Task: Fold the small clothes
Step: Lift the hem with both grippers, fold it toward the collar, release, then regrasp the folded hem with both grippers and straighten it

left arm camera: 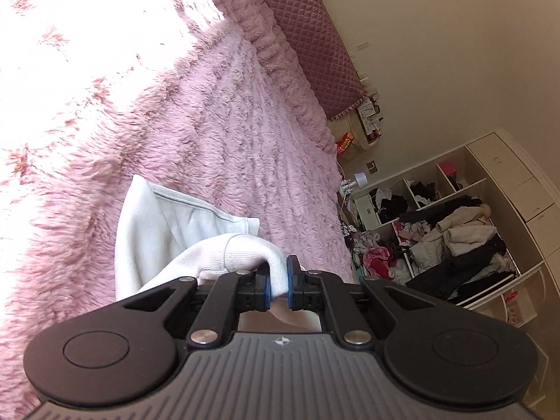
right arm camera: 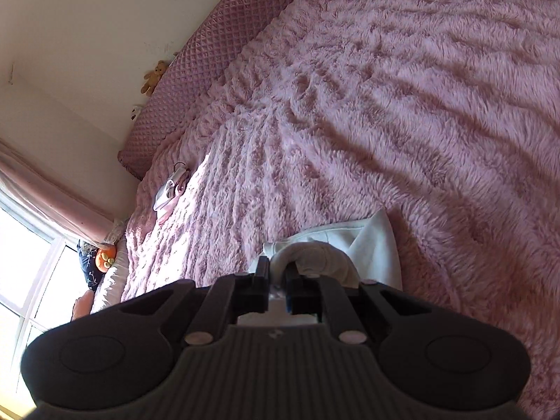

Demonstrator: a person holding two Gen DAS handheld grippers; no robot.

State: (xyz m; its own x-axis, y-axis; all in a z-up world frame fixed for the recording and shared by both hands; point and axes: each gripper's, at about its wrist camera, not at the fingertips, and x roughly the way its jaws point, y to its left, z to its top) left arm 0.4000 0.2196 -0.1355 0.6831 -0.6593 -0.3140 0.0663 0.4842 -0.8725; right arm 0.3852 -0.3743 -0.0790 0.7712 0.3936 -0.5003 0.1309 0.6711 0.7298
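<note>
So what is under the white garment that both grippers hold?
Under the white garment lies the pink fluffy blanket. What the cloth covers directly beneath cannot be seen.

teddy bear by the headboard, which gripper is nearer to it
Right, judging by views. The teddy bear shows far ahead of the right gripper; the left gripper faces shelves, no bear in view.

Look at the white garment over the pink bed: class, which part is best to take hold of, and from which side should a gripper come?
Probably the ribbed hem. On the white garment that band is thick and bunches into a firm roll, so pads bite well. Both the left gripper and right gripper are shut on such a roll, coming from the near edge over the fluffy pink blanket, with the body hanging beyond.
</note>
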